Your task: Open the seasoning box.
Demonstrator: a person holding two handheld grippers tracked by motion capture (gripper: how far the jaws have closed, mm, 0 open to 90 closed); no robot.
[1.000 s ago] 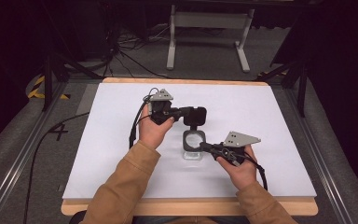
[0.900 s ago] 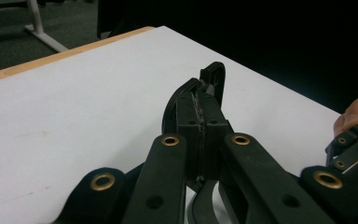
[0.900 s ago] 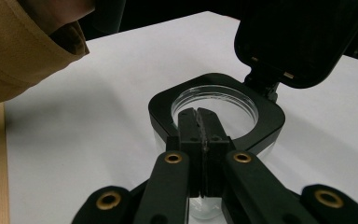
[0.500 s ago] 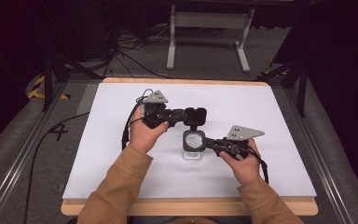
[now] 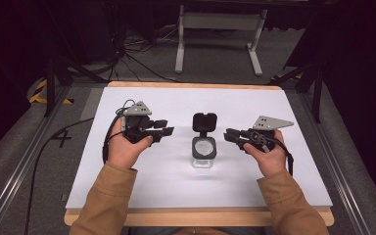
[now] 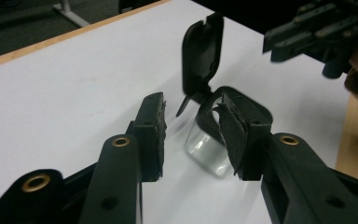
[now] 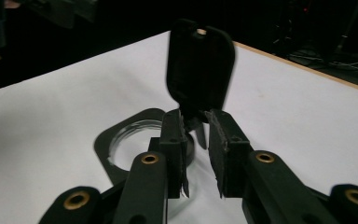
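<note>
1. While the left gripper point(image 5: 162, 131) hangs over the left part of the white table point(image 5: 127, 191), its jaws stand part open with nothing between them, and they have just been opening.
2. From the left gripper view, those pads point(image 6: 153, 135) hover clear of the container point(image 6: 209, 140), which sits just beyond them on the white surface.
3. On top of that gripper sits its grey plate point(image 5: 138, 108), and a black cable point(image 5: 108, 139) loops off past the person's left hand point(image 5: 125, 149).
4. Centre stage now: the small clear container point(image 5: 203, 151) stands on the table between the two grippers, near both and touching neither.
5. Its black flip lid point(image 5: 205, 121) is swung up and back on the hinge, standing open on the far side of the round mouth.
6. From the right gripper view, the lid point(image 7: 200, 70) rises upright straight ahead, with the black collar and round opening point(image 7: 135, 140) low and to the left.
7. Over to the right gripper point(image 5: 231, 135): jaws part open, empty, pointing at the container from the right, and they too have just been opening.
8. That gripper's pads point(image 7: 223, 149) show a gap between them and press on nothing.
9. Its grey plate point(image 5: 272, 122) rides above the person's right hand point(image 5: 269, 154), tan sleeves point(image 5: 107, 200) coming in from the near edge.
</note>
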